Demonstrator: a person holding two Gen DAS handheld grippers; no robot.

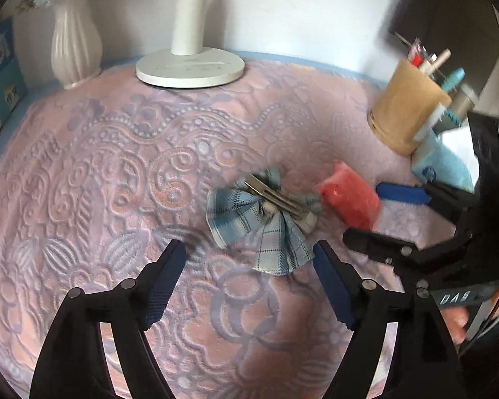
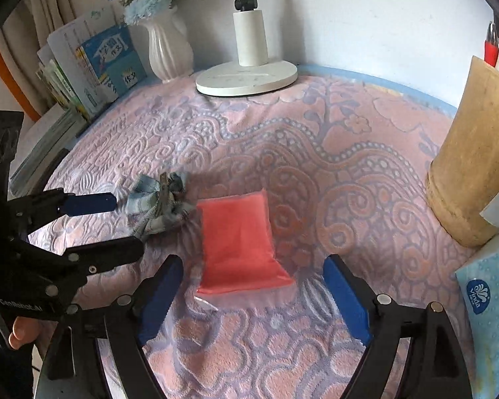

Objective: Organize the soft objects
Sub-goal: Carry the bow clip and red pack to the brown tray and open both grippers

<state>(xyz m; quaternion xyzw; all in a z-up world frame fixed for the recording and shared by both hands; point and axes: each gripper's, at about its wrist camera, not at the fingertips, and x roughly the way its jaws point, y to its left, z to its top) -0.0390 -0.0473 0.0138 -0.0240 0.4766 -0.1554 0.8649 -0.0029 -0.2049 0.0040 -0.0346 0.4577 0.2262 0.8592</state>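
Approach is the step in hand: both tools gape wide and hold nothing, the left tool (image 1: 249,286) short of the plaid bow (image 1: 266,219), the right tool (image 2: 252,296) around the red pouch (image 2: 243,242) beside that bow. Next, each must sink and close squarely.

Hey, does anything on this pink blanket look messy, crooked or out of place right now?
Slightly. The plaid bow clip lies crumpled with its metal clip facing up, and the red pouch sits skewed beside it. Nothing is spilled or damaged.

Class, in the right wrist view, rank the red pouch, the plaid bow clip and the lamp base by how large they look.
1. Red pouch, though nearest the camera
2. Lamp base, close behind
3. Plaid bow clip
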